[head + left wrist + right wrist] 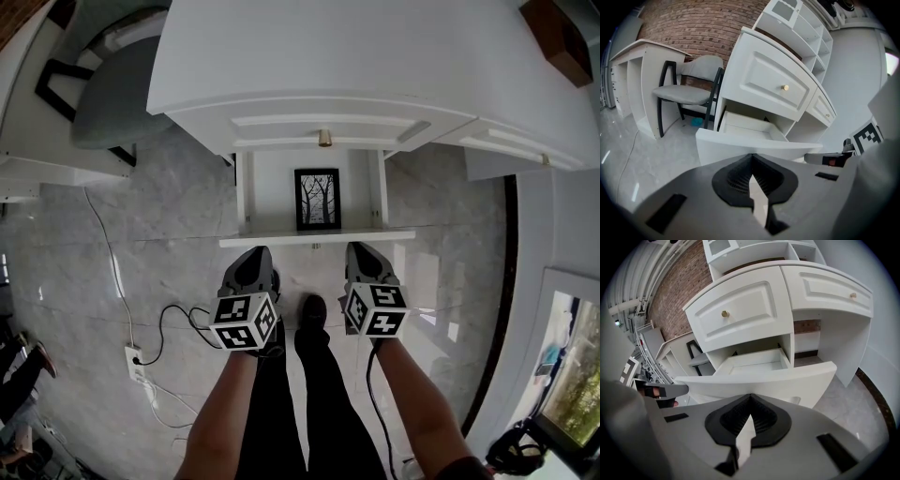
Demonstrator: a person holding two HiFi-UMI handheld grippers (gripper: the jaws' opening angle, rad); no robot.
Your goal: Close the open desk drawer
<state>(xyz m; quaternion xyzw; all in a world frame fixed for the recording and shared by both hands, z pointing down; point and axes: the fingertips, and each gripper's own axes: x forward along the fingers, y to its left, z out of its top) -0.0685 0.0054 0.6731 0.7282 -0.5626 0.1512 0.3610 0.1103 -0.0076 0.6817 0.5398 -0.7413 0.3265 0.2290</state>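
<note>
In the head view the white desk (375, 56) stood at the far side, with a closed upper drawer (319, 127) bearing a brass knob (324, 139). Below it the drawer (319, 239) was pulled out toward the near side, and a framed picture (318, 199) of bare trees lay inside it. The left tongs (251, 267) and the right tongs (366, 261) were side by side just near of the drawer's front panel, the left at its left part and the right at its right part. Whether the tips touched the panel could not be told. A grey chair (112, 103) stood far left.

In the left gripper view the left tongs were narrow, tips together, with nothing held. The drawer's front panel (754, 150) ran across just beyond the tips, and the chair stood at the left before a brick wall (693, 23).

In the right gripper view the right tongs were likewise narrow and empty, tips together. The drawer front (778, 380) lay just past them, its open box reaching far under the knobbed drawer.
</note>
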